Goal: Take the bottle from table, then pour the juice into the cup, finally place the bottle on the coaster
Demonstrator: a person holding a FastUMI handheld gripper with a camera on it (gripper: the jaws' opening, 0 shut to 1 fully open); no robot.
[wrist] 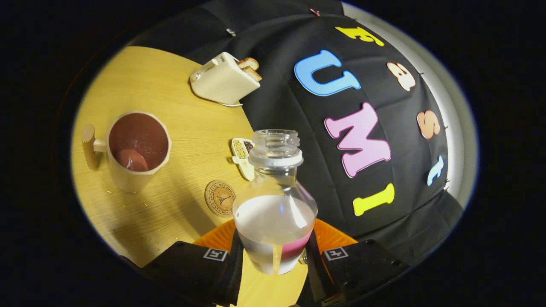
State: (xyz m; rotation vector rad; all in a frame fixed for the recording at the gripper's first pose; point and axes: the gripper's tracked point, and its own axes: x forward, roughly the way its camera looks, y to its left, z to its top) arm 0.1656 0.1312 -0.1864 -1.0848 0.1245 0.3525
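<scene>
A clear, uncapped bottle with a little liquid in it sits between my two fingers, and my gripper is shut on the bottle's body. The whole view is rolled, so the table looks tilted. A cream cup with a wooden handle and a dark red inside stands on the table, beyond and to the left of the fingers, with some liquid at its bottom. A round cork coaster lies flat on the table between the cup and the bottle, just left of the bottle.
A cream toaster with toast in its slots stands at the table's far edge. A small dish of seeds lies behind the bottle near the coaster. Small droplets speckle the wood by the cup.
</scene>
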